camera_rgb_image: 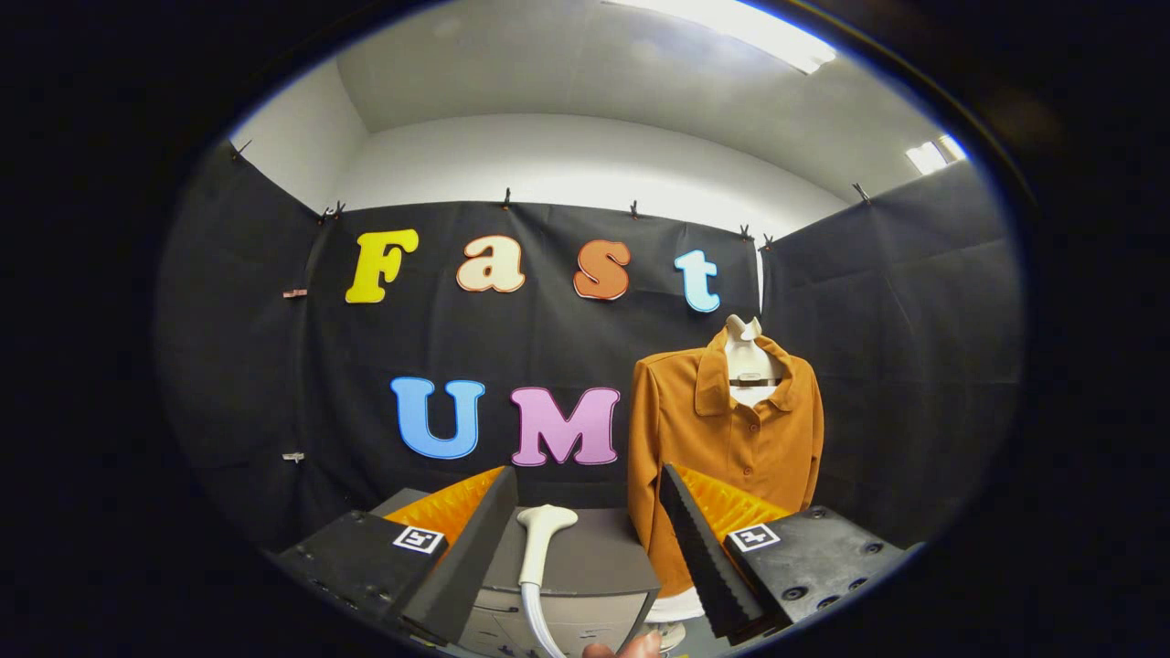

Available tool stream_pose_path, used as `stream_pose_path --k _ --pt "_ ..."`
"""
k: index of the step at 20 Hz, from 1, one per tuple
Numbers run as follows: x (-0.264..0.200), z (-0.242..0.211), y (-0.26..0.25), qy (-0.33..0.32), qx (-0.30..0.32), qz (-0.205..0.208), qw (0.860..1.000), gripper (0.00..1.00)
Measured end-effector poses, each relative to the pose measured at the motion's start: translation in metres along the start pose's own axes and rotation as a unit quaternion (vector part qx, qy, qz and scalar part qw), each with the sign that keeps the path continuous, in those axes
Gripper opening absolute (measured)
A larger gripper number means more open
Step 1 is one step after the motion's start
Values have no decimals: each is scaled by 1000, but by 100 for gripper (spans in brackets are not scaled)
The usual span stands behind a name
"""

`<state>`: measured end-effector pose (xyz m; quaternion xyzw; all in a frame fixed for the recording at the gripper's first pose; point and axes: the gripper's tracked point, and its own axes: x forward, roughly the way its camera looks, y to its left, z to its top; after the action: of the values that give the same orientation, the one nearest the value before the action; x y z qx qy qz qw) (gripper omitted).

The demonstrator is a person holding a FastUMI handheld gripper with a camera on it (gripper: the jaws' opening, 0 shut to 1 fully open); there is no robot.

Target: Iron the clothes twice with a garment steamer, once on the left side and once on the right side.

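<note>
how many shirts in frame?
1. The orange shirt hangs on a mannequin beyond the open hand-held gripper, right of the grey box where the steamer head rests.

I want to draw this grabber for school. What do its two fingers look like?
The gripper has two wedge-shaped fingers that stand apart and open. The inner face of one has a sawtooth, ridged edge. Behind each finger sits a dark block with screws, carrying a small square black-and-white marker. Ribbed panels rise behind the blocks.
</note>
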<state>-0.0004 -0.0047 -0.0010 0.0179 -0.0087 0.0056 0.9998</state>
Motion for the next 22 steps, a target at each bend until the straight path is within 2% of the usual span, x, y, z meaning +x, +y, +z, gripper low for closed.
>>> stream_pose_path --k 5,8,11,17,22 --pt "6 -3 3 14 6 21 1000 97" --pt "19 -20 5 42 13 36 998 97" --pt "39 -63 14 95 18 54 994 97" --pt "87 -161 27 204 -11 49 978 97" --pt "111 -238 43 282 -8 46 958 98"
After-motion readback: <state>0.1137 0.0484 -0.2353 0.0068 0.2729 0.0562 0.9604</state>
